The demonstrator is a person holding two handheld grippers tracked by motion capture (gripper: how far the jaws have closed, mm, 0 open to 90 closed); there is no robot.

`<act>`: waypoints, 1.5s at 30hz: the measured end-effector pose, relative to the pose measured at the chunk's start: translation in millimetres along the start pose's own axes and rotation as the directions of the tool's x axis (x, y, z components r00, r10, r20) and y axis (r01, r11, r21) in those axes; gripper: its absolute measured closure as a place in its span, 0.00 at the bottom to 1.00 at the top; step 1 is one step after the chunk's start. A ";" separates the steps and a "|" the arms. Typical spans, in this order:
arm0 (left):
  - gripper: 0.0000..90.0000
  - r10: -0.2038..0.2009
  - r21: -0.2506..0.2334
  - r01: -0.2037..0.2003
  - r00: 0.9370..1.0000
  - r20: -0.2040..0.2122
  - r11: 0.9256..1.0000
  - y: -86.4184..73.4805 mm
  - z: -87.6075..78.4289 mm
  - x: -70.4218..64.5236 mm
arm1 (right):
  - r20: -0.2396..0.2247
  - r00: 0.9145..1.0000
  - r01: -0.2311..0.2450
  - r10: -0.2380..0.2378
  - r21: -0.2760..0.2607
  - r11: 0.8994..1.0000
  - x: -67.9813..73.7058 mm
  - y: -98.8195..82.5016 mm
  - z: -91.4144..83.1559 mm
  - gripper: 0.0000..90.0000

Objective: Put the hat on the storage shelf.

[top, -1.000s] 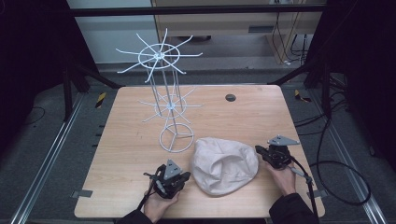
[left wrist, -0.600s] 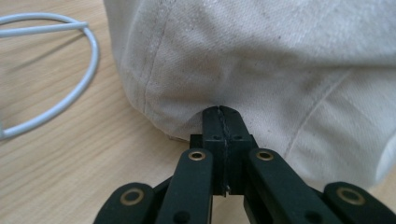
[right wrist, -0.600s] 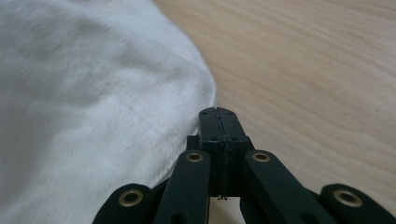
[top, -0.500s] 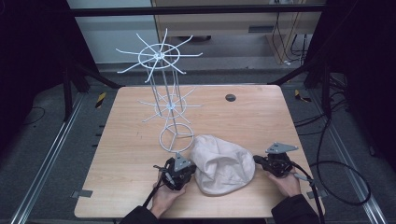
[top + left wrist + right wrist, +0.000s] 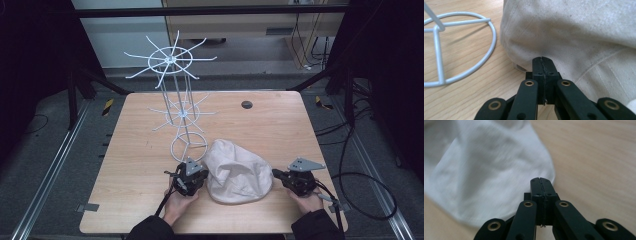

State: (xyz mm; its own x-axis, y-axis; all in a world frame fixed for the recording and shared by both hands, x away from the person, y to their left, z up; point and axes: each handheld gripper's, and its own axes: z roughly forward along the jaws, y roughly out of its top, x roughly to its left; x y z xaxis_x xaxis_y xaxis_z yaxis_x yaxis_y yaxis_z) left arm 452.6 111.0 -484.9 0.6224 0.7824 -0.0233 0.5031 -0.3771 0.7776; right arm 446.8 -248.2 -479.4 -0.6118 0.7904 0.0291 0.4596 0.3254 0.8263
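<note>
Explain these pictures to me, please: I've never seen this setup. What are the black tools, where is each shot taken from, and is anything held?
A person holds a hand-held gripper in each hand. The high view looks down on the wooden table: left gripper, right gripper, a cream cloth hat between them, and a white wire rack behind. The other two shots come from cameras riding on each gripper. Both pairs of fingers are shut with nothing between them; the left gripper's tips sit at the hat's edge, the right's close by it.

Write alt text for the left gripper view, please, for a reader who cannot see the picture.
The left gripper's two black jaws are shut together, with their tips right at the lower edge of a cream canvas cloth cap lying on a light wooden table. To the left, the round white wire base of a metal rack rests on the same table, close beside the cap.
</note>
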 end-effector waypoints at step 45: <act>0.77 -0.050 -0.067 0.045 0.996 -0.075 0.997 -13.4 -74.8 59.9 | 0.123 0.992 -0.044 0.042 0.014 0.999 -4.3 20.9 -34.9 0.91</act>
State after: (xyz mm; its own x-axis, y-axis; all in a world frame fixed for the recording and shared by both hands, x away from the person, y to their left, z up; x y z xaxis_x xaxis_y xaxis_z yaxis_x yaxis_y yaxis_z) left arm 438.3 200.0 -449.7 0.5497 0.8352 -0.0153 0.4898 -0.3074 0.8159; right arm 436.6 -262.9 -442.6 -0.5084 0.8611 -0.0060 0.4949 0.2979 0.8163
